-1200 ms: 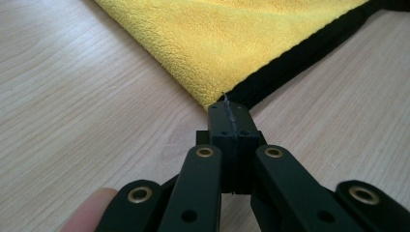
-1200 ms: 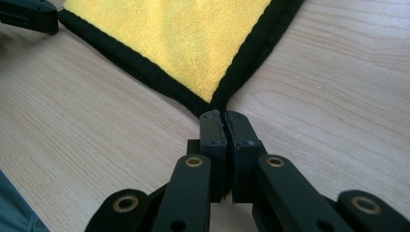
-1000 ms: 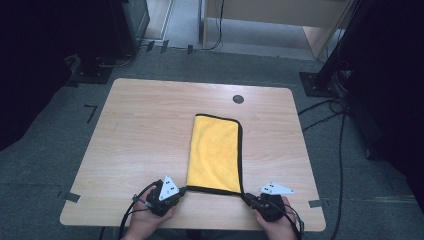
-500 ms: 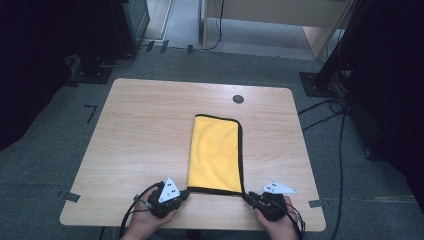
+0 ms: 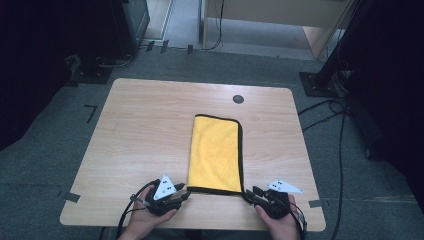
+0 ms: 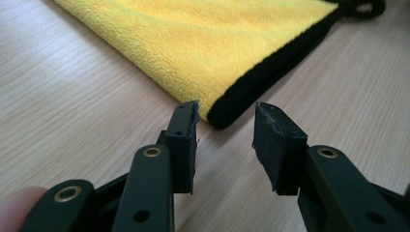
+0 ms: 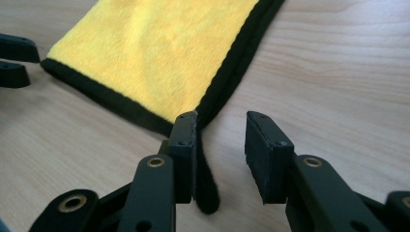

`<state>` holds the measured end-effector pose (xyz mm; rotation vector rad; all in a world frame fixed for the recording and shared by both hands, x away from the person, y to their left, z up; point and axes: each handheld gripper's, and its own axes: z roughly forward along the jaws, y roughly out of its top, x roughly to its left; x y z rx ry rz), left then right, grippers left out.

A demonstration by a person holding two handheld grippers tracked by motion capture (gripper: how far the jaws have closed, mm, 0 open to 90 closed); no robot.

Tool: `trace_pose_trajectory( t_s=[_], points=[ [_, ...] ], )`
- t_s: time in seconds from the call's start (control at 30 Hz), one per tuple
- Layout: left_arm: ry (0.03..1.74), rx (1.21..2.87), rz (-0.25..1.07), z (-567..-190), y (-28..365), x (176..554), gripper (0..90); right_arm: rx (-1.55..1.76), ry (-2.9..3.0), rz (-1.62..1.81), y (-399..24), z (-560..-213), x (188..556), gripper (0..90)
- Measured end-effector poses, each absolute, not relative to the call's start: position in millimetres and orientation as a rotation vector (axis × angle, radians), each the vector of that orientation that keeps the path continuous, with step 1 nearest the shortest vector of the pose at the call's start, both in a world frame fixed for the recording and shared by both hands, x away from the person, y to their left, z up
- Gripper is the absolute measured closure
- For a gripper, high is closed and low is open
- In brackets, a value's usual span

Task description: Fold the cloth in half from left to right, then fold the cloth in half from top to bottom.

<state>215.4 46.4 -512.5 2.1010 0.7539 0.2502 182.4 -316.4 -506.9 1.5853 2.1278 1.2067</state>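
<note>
A yellow cloth (image 5: 215,150) with black trim lies folded in a long strip on the wooden table (image 5: 140,125). My left gripper (image 5: 186,193) sits at its near left corner. In the left gripper view the left gripper (image 6: 227,112) is open, its jaws have just been opening, and the cloth's corner (image 6: 220,116) lies loose at their tips. My right gripper (image 5: 248,192) is at the near right corner. The right gripper (image 7: 221,121) is open too, after its jaws have just been opening. A black tail of the trim (image 7: 208,193) rests between them, unpressed.
A round black grommet (image 5: 238,99) sits near the table's far edge. Cables (image 5: 340,130) trail over the floor to the right. Dark stands flank the table at the back. Bare wood lies left of the cloth.
Both pairs of jaws have parted and let go of the cloth's near corners. The hands and the cloth have stayed where they were.
</note>
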Motion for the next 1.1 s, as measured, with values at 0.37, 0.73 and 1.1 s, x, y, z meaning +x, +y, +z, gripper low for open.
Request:
trace_pose_trajectory(
  t_s=[0.37, 0.73, 1.1],
  points=[
    [0.833, 2.035, 0.243, -505.5, 49.6, 226.6, 41.0, 1.584, 2.029, 1.251, -322.3, -491.5, 202.0, 57.9],
    [1.002, 1.885, 0.205, -485.6, 55.2, 254.5, 40.1, 1.537, 2.034, 1.297, -314.9, -474.9, 240.0, 56.2],
    [1.072, 1.886, 0.334, -477.3, 41.0, 324.1, 39.4, 1.546, 2.004, 1.287, -307.8, -470.3, 330.1, 56.0]
  ],
)
